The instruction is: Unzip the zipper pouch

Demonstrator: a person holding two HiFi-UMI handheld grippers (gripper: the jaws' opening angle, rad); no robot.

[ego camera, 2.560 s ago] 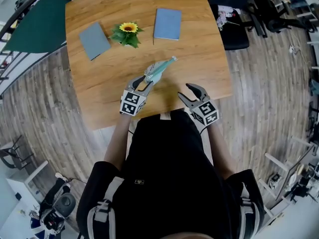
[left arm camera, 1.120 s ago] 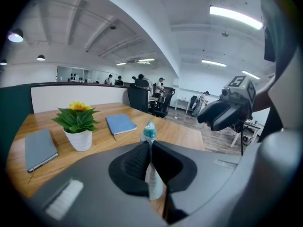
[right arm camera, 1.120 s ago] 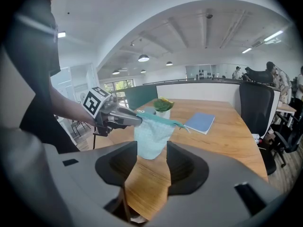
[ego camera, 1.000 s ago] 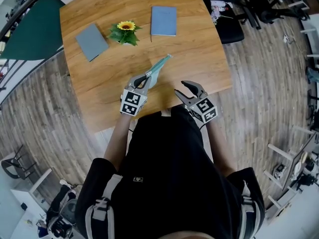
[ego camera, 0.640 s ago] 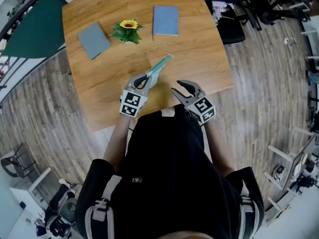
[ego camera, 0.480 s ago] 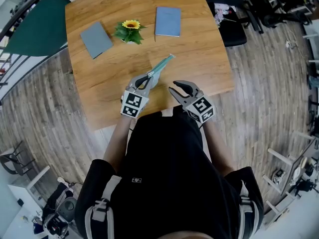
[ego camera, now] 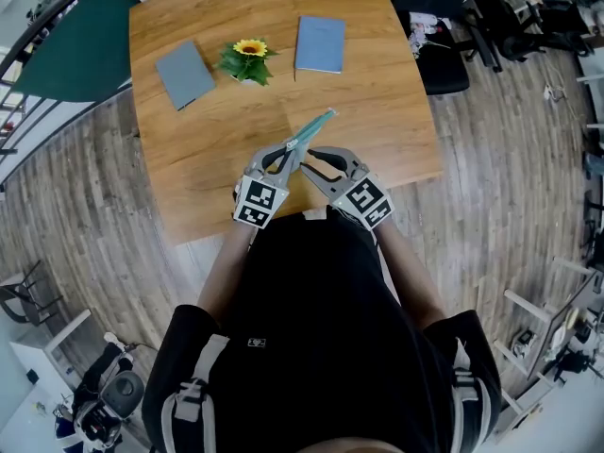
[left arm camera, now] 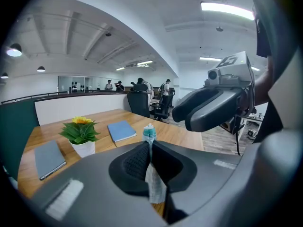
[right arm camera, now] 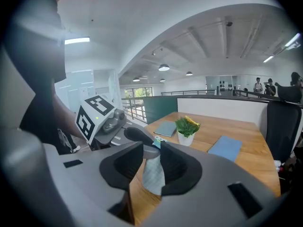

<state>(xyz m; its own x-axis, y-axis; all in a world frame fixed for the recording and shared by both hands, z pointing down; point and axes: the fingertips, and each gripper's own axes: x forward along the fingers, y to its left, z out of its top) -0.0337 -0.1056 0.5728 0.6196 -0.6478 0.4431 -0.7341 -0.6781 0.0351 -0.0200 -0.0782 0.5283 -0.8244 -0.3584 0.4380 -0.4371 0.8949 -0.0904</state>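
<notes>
The zipper pouch (ego camera: 311,129), pale with a teal edge, is held off the wooden table (ego camera: 387,92) and slants up to the right. My left gripper (ego camera: 282,155) is shut on its near end; in the left gripper view the fabric (left arm camera: 154,186) is pinched between the pads (left arm camera: 135,162). My right gripper (ego camera: 308,160) stands beside the left one. Its jaws have just been closing, and the pouch (right arm camera: 154,176) now fills the gap between its pads (right arm camera: 176,167). The left gripper's marker cube (right arm camera: 93,117) shows close by.
A potted sunflower (ego camera: 247,61) stands at the back of the table between a grey notebook (ego camera: 183,75) and a blue notebook (ego camera: 320,44). An office chair (ego camera: 441,41) is off the table's right side. The table's near edge runs just under both grippers.
My right gripper has swung left from the table's near edge to the pouch, and its jaws have narrowed around it. The left gripper keeps its hold, almost in place.
</notes>
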